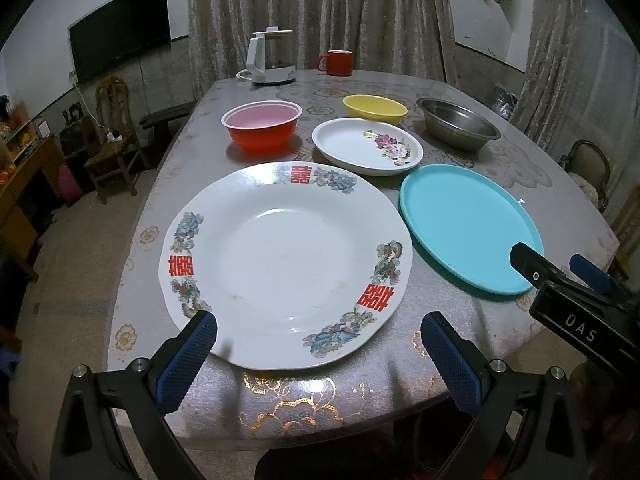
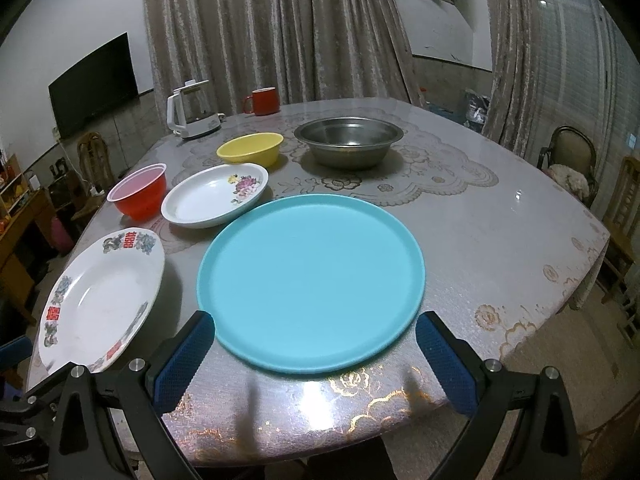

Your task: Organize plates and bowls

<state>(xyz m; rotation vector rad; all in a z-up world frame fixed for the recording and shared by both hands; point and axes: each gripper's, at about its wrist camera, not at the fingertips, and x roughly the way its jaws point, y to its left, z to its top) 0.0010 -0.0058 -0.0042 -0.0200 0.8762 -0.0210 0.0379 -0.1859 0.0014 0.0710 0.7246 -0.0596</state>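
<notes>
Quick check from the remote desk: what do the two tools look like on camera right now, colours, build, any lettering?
Both match. The left tool and the right tool each have a black angular plastic frame with silver screw heads, and two fingers faced with dark blue, dimpled rubber pads. Seen from the left camera, the right tool's black body carries white letters "DAS". No cables or sleeves are visible.

Left gripper [image 1: 319, 330]: black plastic frame, blue knurled finger pads [image 1: 188, 364], silver screws. Right gripper [image 2: 315, 330]: identical; white "DAS" lettering on body.
</notes>
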